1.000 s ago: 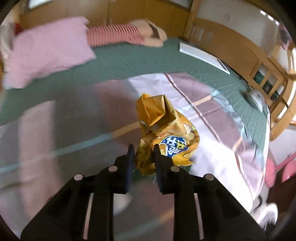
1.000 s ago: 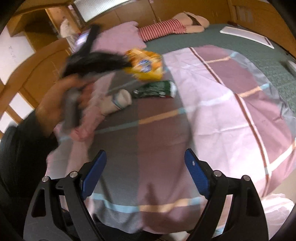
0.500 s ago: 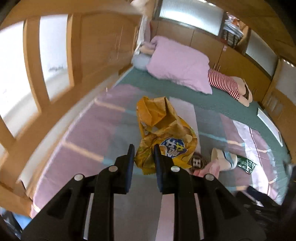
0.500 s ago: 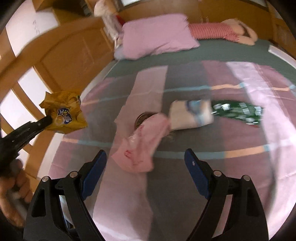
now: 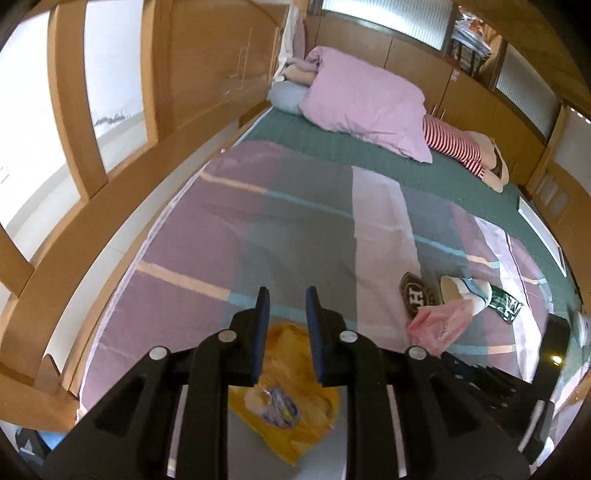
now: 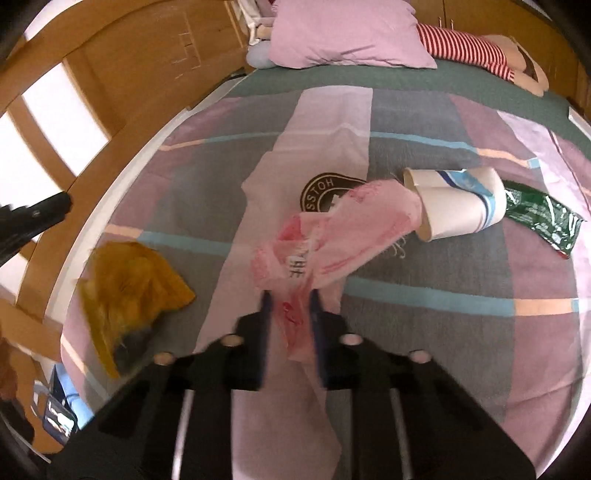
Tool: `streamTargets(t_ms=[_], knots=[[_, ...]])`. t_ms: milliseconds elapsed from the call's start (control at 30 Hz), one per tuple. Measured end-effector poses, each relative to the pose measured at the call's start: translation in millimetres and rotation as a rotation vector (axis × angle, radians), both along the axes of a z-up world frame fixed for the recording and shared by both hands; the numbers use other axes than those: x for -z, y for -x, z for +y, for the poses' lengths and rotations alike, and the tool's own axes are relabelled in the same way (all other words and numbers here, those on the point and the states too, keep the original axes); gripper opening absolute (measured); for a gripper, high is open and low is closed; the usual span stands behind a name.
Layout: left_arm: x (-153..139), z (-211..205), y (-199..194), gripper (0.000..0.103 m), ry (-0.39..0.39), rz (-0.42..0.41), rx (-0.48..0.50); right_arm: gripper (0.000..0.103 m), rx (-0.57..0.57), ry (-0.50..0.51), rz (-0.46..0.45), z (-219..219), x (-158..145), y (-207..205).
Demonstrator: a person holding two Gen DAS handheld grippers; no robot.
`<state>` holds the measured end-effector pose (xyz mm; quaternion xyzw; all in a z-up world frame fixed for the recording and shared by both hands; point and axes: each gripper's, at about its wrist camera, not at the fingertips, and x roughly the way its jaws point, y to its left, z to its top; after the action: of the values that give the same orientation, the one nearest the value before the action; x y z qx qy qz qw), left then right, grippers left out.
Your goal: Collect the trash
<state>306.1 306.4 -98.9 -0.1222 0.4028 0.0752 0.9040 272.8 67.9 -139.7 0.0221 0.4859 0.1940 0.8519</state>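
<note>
Soft, even daylight from frosted windows (image 5: 380, 18) far beyond the left claw (image 5: 284, 306). Heavy fisheye bending at edges. Right claw (image 6: 288, 310) is motion-blurred.

A round dark brown badge (image 6: 327, 194) lying near the middle of the bed is showing pale letters along its rim, reading "SSTOH" as seen from the right wrist view, the rest being covered by the pink plastic bag (image 6: 332, 236); in the left wrist view the same badge (image 5: 415, 295) is showing a large pale "H" at its centre. The pink plastic bag is carrying dark printed characters on a pale patch, too blurred to read. The green wrapper (image 6: 543, 218) toward the bed's right edge is bearing small pale print that is not legible. The yellow snack bag (image 5: 284, 391) is showing a blue logo, unreadable.
</note>
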Motion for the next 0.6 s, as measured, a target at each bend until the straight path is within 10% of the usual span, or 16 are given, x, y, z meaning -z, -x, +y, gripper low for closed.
streamTargets(t_ms=[200,600], knots=[[11.3,15.9,7.2,0.079,-0.016,0.063,-0.022,0.001,0.008,-0.037,0.011,-14.8,-8.8,19.0],[66.5,-9.5,-14.6,0.083,-0.074,0.270,0.057,0.001,-0.045,-0.084,-0.061,-19.6,-46.4,50.1]])
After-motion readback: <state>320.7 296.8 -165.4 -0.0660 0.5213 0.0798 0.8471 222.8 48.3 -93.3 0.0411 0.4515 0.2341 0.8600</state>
